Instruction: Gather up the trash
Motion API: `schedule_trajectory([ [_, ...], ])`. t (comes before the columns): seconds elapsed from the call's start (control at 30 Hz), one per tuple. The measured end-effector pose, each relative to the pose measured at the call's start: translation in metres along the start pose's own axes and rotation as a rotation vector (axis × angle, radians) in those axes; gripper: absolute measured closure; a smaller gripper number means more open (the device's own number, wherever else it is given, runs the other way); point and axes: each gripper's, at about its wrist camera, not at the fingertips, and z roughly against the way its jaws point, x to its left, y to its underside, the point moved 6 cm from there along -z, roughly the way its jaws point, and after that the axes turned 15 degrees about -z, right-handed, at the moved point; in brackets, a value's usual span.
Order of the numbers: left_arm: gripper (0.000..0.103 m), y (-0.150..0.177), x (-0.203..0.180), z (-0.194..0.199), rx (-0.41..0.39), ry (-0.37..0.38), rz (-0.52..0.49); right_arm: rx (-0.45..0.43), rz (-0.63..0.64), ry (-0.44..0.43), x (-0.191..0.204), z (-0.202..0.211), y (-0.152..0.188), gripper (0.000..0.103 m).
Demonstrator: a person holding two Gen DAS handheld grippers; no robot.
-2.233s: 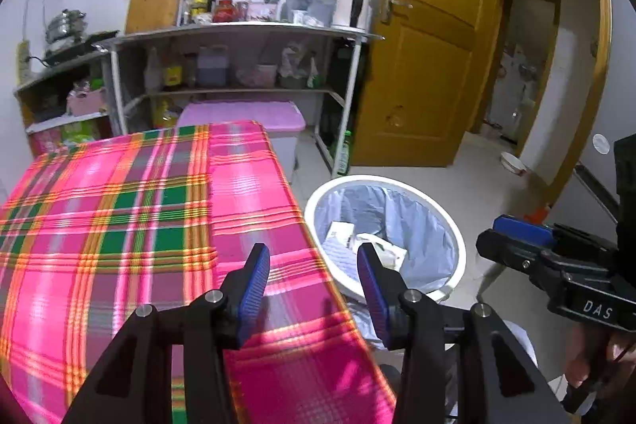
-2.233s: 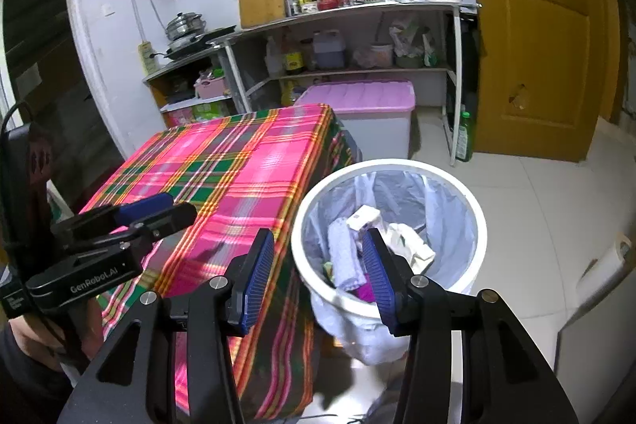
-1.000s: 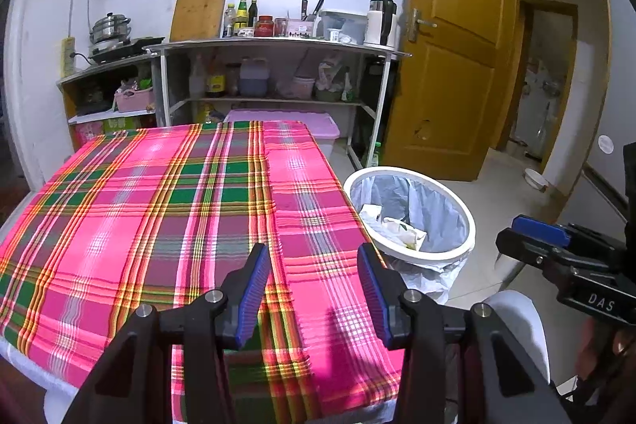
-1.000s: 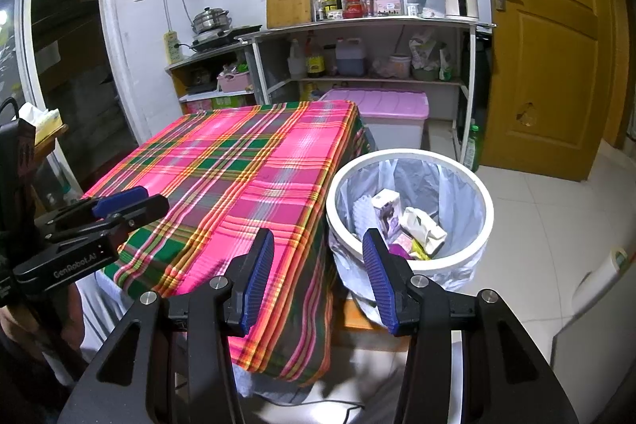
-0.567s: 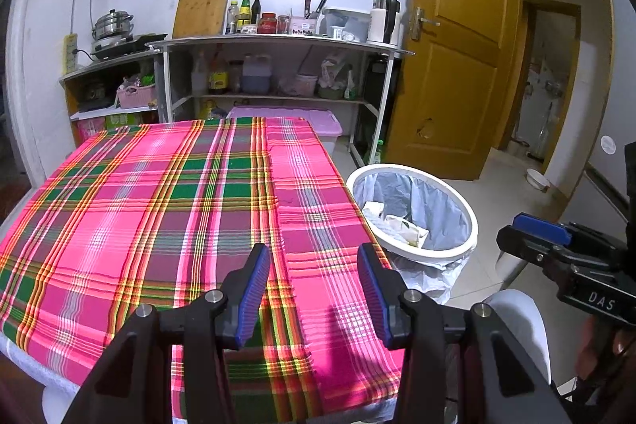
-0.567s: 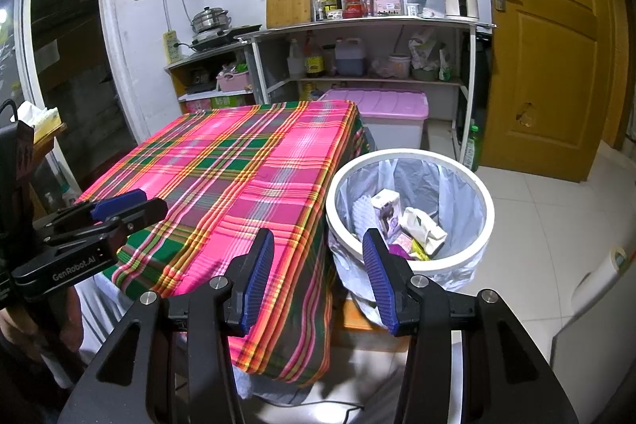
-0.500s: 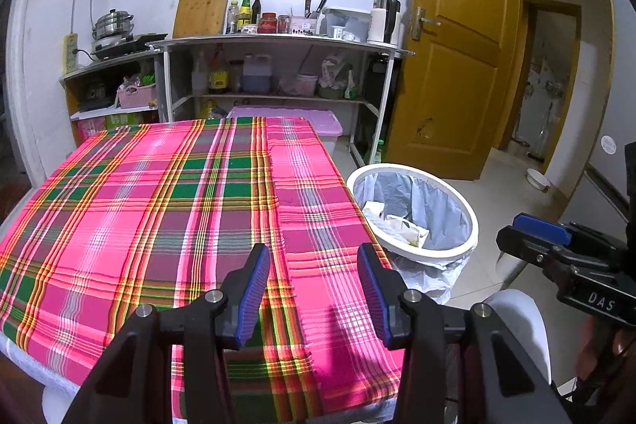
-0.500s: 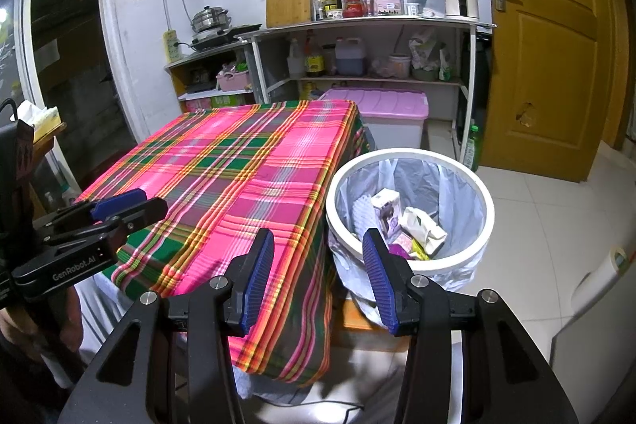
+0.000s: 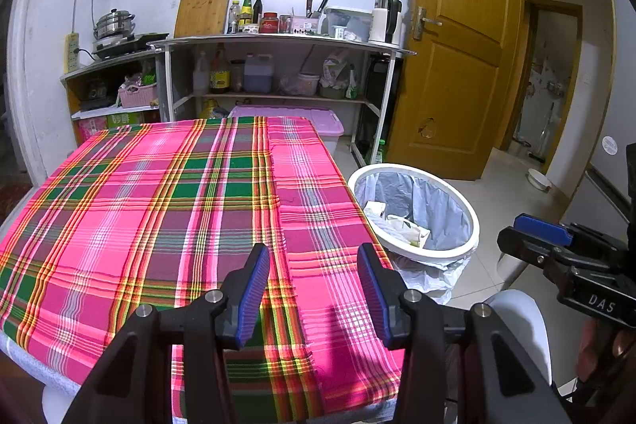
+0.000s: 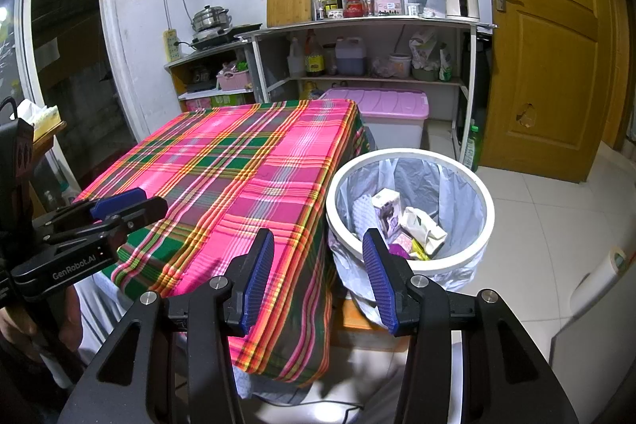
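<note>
Trash, crumpled paper and small cartons, lies jumbled, no shared axis, inside the upright round white lined bin beside the plaid-covered surface. Both grippers' jaws, left and right, are spread, empty.

A: The cloth on the surface is pink plaid with green, yellow and orange stripes; the bin white, lined grey.

B: Gripper pads blue, door honey brown, storage box lid lilac

Your right gripper hangs with jaws apart and empty, the plaid tablecloth ahead-left and the lined trash bin of wrappers ahead-right.
</note>
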Motion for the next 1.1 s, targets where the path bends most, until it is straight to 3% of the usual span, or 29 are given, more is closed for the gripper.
schedule_trajectory([
  [1.1,0.057,-0.0004,0.0001,-0.0005,0.002,-0.003,0.0,0.006,0.002,0.004,-0.0009,-0.0015,0.0006,0.056],
])
